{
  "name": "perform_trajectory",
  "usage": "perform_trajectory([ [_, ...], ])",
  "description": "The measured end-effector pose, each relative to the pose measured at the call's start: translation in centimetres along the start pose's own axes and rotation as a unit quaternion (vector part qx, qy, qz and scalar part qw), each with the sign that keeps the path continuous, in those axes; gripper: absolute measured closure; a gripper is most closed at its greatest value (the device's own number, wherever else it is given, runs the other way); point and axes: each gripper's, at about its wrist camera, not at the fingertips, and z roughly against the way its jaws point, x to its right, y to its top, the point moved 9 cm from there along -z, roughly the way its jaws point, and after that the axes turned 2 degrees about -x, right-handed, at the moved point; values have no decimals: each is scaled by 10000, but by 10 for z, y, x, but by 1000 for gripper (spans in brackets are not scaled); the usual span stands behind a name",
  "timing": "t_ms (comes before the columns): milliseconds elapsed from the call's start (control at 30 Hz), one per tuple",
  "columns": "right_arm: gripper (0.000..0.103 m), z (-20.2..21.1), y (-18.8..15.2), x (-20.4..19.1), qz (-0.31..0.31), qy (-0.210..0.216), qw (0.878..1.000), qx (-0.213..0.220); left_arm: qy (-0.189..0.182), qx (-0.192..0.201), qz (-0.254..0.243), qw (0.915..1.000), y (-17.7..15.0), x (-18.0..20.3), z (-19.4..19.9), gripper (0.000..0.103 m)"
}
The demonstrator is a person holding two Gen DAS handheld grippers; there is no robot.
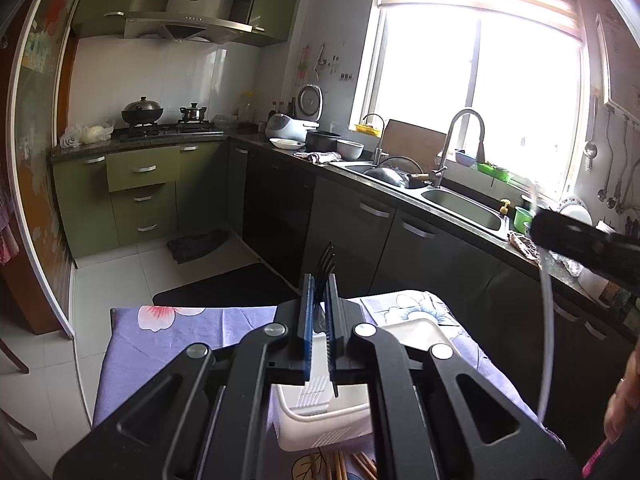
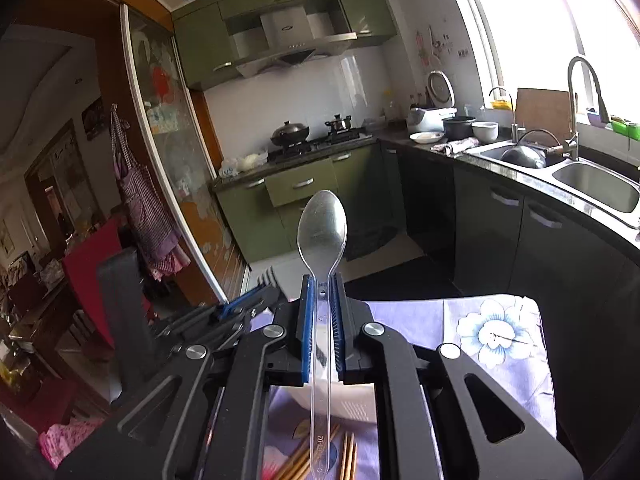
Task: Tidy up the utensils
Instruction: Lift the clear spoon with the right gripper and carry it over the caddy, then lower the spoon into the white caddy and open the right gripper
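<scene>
A: Starting with the left wrist view: our left gripper (image 1: 319, 300) is sitting at the lower centre of the frame, its blue pads clamped together on a black fork (image 1: 326, 264) whose tines are pointing up past the fingertips. Below the fingers we are seeing a white slotted basket (image 1: 320, 420) on the flowered tablecloth (image 1: 168, 332), and a few wooden chopsticks (image 1: 360, 468) at the bottom edge.

B: And at the right edge of that frame, the dark bar is looking like our other tool, with a clear handle hanging down below it.

A: Agreed. Moving to the right wrist view: our right gripper (image 2: 323, 300) is squeezing a clear plastic spoon (image 2: 322, 228) by the handle, bowl up at the centre of the frame, handle running down to the bottom edge. The fork-holding gripper is showing at left centre, just beside ours.

B: So we are judging that both utensils are lifted and we are carrying them toward the basket, which is partly hidden under the fingers here.

A: Next we are probably needing to tip each piece handle-down over the basket, then ease the pads apart one at a time.
</scene>
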Motion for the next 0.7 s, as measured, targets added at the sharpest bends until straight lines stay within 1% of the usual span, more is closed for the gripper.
perform_trajectory([
  [67,94,-15,10,0,69,-150,9997,163,-17,37,-106,9999,0,1,12,96],
  [167,94,-40,19,-1,86,-310,9993,202,-37,-24,-218,9998,-1,3,18,94],
  [233,94,-55,25,3,132,-517,9983,223,-67,-87,-253,9996,-2,5,15,94],
  [300,94,-67,29,8,67,-561,9982,194,-40,-142,-303,9994,-3,6,8,94],
  [433,94,-83,39,23,27,-714,9968,356,-85,-167,-172,9997,-2,3,4,94],
  [500,94,-89,39,30,90,-824,9956,441,-78,-154,-169,9997,-3,2,8,94],
  [533,94,-89,34,31,117,-848,9952,466,-71,-155,-174,9997,-3,1,10,91],
  [633,93,-98,22,37,181,-881,9950,435,-14,-160,-128,9998,-4,-4,15,85],
  [700,93,-104,15,41,229,-921,9947,394,-32,-228,-82,9997,-7,-4,16,85],
])
